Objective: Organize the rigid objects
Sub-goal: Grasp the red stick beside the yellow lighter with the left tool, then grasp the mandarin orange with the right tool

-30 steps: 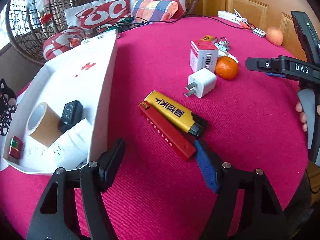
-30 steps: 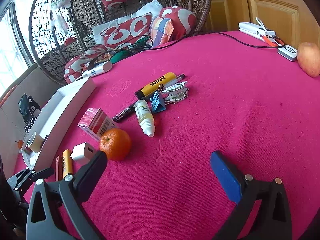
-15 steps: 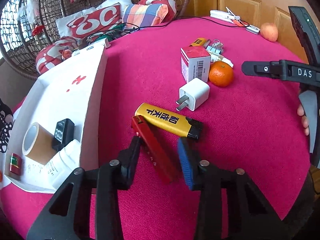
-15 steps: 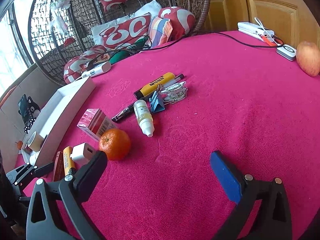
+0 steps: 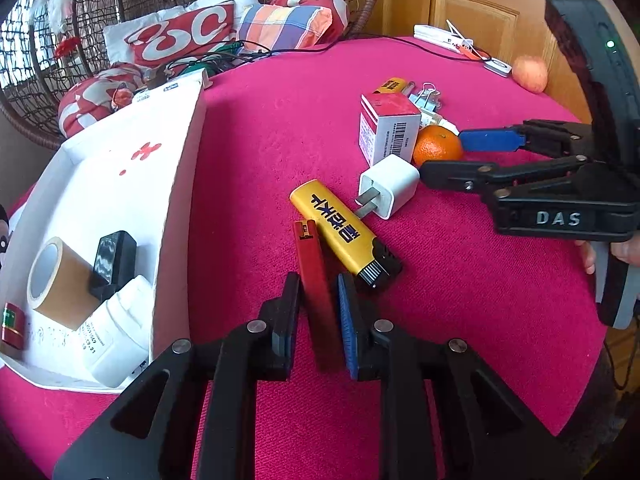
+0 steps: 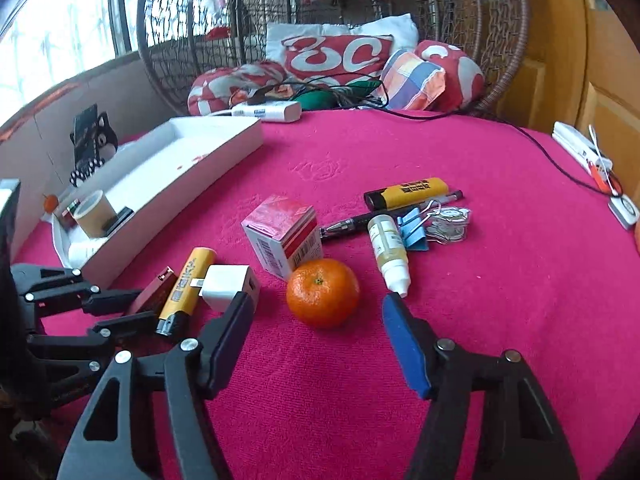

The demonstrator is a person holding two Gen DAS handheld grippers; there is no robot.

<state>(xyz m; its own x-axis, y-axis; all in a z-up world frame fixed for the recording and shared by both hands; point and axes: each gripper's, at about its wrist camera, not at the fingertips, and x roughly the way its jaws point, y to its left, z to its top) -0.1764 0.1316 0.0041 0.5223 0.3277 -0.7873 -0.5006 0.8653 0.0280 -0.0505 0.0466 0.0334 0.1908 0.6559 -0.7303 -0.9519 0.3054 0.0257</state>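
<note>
My left gripper (image 5: pixel 318 312) is closing, and its pads press on both sides of the red lighter (image 5: pixel 316 276), which lies on the pink tablecloth. A yellow lighter (image 5: pixel 344 232) lies right beside the red one, with a white charger plug (image 5: pixel 388 186) just beyond. My right gripper (image 6: pixel 318 312) is closing with the orange (image 6: pixel 322 292) between its fingers (image 6: pixel 400 332); the pads stand clear of the fruit. In the left wrist view the right gripper (image 5: pixel 444 155) reaches in from the right around the orange (image 5: pixel 436 146).
A white box (image 5: pixel 176 184) at the left holds a tape roll (image 5: pixel 56 280), a black adapter (image 5: pixel 112 264) and a white bottle (image 5: pixel 116 336). A small red-and-white carton (image 6: pixel 284 236), dropper bottle (image 6: pixel 390 248), pen (image 6: pixel 352 222), binder clip (image 6: pixel 414 228) and second yellow lighter (image 6: pixel 412 192) lie beyond the orange.
The left jaws have narrowed from wide open onto the red lighter. The right gripper has swung left and rolled until the orange sits between its fingers, and its jaws have narrowed.
</note>
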